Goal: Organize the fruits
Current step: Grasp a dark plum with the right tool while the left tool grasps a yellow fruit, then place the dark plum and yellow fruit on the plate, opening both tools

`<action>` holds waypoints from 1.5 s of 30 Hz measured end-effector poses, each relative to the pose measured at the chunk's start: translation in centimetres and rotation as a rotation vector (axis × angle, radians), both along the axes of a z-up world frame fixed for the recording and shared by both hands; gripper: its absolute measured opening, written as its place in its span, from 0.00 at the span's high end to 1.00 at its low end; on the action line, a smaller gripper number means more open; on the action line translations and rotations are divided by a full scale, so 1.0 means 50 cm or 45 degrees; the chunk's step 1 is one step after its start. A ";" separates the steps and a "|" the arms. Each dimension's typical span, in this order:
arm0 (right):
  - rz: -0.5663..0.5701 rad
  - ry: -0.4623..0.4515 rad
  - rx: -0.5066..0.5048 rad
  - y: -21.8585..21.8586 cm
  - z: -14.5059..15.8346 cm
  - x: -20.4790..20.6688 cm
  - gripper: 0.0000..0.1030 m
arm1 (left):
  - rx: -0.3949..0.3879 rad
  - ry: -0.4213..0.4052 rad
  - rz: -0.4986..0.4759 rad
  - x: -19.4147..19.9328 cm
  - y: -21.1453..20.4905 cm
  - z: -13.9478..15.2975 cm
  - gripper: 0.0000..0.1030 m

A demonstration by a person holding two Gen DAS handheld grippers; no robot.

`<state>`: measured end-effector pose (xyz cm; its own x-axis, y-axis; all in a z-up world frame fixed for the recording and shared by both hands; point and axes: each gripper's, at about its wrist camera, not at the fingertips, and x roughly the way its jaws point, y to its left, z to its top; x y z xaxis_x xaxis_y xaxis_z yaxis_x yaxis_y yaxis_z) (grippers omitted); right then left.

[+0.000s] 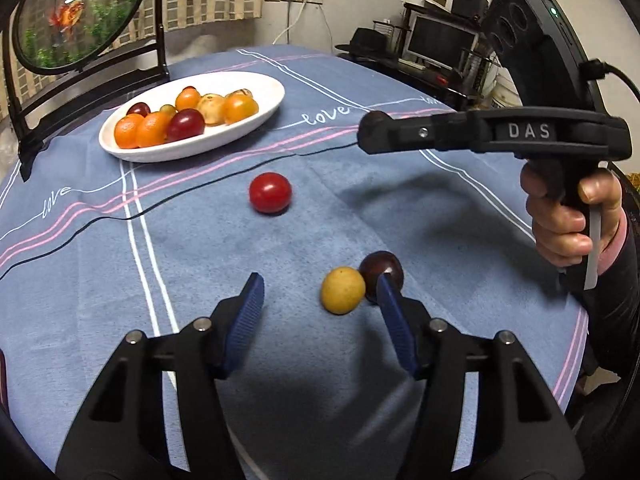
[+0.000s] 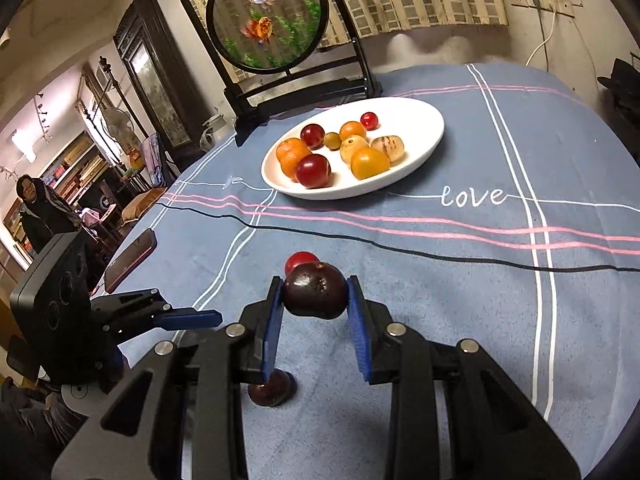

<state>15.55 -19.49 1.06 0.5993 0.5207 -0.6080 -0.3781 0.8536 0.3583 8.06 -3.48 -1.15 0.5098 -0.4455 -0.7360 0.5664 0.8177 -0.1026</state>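
My right gripper [image 2: 315,293] is shut on a dark purple plum [image 2: 315,290], held above the blue tablecloth [image 2: 460,280]. In the left wrist view this gripper [image 1: 370,130] hangs side-on at the upper right. A white oval plate [image 2: 424,128] farther back holds several oranges, plums and yellow fruits. My left gripper [image 1: 318,284] is open low over the cloth. A yellow fruit [image 1: 343,290] lies in its gap close to the right finger, with neither pad pressing on it. A second dark plum [image 1: 382,268] sits just behind that finger. A red tomato [image 1: 270,193] lies alone between my left gripper and the plate [image 1: 264,88].
A round goldfish screen on a black stand [image 2: 270,20] rises behind the plate. A phone [image 2: 132,256] lies at the table's left edge. A person [image 2: 36,208] stands in the far room. A monitor and shelves [image 1: 440,40] lie beyond the table.
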 end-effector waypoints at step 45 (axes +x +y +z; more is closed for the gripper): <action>-0.015 0.014 -0.089 0.016 -0.020 0.018 0.68 | 0.115 0.012 0.129 0.046 -0.018 -0.011 0.76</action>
